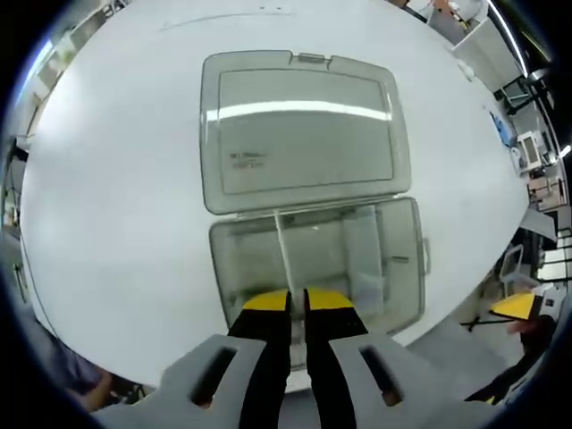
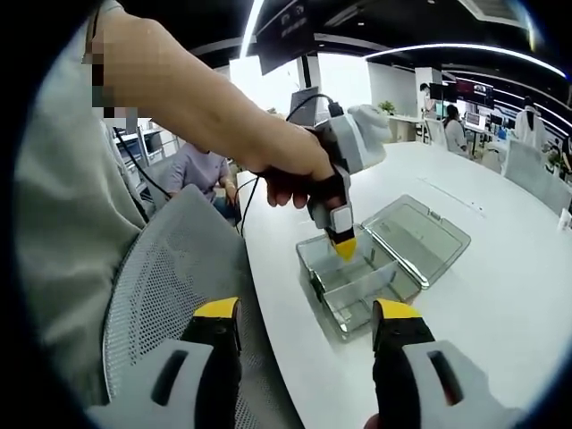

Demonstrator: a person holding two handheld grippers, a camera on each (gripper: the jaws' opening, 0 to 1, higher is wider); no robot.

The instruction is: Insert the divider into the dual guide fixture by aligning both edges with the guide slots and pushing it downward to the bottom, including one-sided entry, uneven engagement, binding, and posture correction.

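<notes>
In the left gripper view, you are holding your left gripper [image 1: 297, 302] over the near wall of a clear plastic compartment box [image 1: 404, 268] that is sitting on the white table [image 1: 116, 197]. The yellow-tipped jaws are standing almost together, pinching the near end of the thin translucent divider [image 1: 281, 246], which is running upright from the jaws toward the hinge side of the box. Whether both edges are sitting in their guide slots cannot be told here. The box's clear lid [image 1: 304, 130] is lying open flat on the table beyond the tray.

In the right gripper view, your right gripper [image 2: 308, 317] is hanging well apart from the box, its two yellow-tipped jaws standing wide apart with nothing between them, over the mesh back of a grey chair [image 2: 170, 268]. Beyond it, your hand [image 2: 290, 179] is pointing the left gripper [image 2: 344, 246] down into the compartment box [image 2: 357, 286], whose lid [image 2: 424, 237] is lying open beside it. A seated person [image 2: 206, 170] is showing behind your arm.
</notes>
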